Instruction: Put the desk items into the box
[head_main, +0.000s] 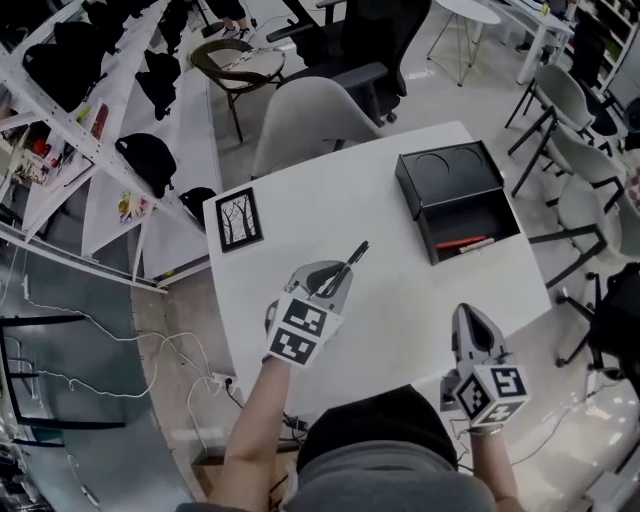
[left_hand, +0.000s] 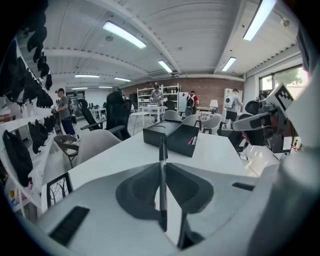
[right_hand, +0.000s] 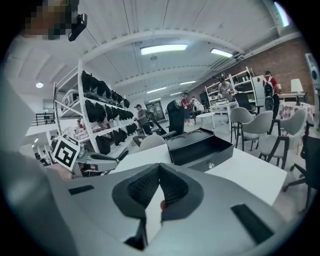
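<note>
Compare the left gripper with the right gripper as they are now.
The left gripper is shut on a dark pen; the right gripper has its jaws together, nothing between them. The left gripper hangs over the middle of the white table; the right gripper sits by its near edge. Both face the black box.
</note>
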